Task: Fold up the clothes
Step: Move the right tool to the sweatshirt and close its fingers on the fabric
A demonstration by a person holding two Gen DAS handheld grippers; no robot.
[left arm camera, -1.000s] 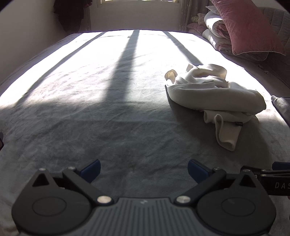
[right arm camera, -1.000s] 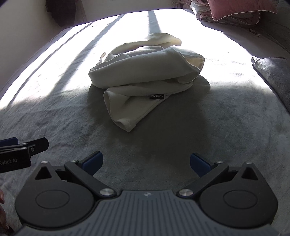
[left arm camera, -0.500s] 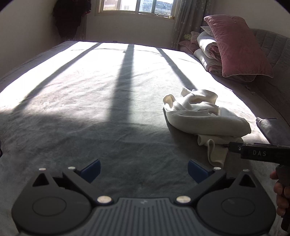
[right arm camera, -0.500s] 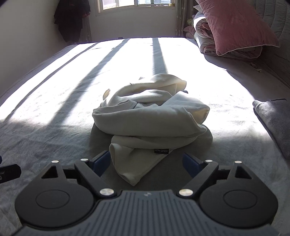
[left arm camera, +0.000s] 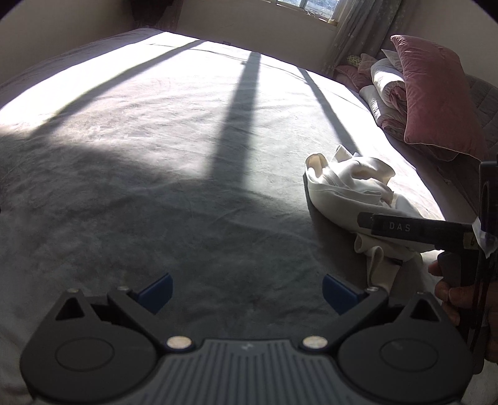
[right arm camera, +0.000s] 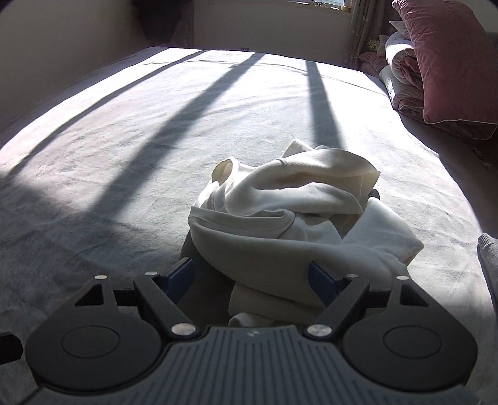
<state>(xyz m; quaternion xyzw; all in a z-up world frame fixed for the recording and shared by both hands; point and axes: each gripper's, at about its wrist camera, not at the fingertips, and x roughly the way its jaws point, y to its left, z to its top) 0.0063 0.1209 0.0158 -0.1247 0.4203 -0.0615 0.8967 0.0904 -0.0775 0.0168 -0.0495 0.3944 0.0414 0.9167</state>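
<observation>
A crumpled cream sweatshirt lies on the grey bed, half in sunlight. My right gripper is down at its near edge with its jaws closing. The cloth's front fold lies between the blue pads; the right pad touches it, and the left pad stands a little off it. In the left wrist view the sweatshirt is at the right, partly hidden by the black body of the right-hand tool and a hand. My left gripper hangs open over bare bedding, well left of the garment.
A pink pillow leans on rolled quilts at the far right by the headboard. A grey cloth lies at the right edge. Dark clothes hang on the far wall. Bands of window shadow cross the bed.
My right gripper has moved forward to the sweatshirt and its jaws have narrowed around the near fold. The left gripper has shifted and rolled; the right-hand tool now shows at its right.
</observation>
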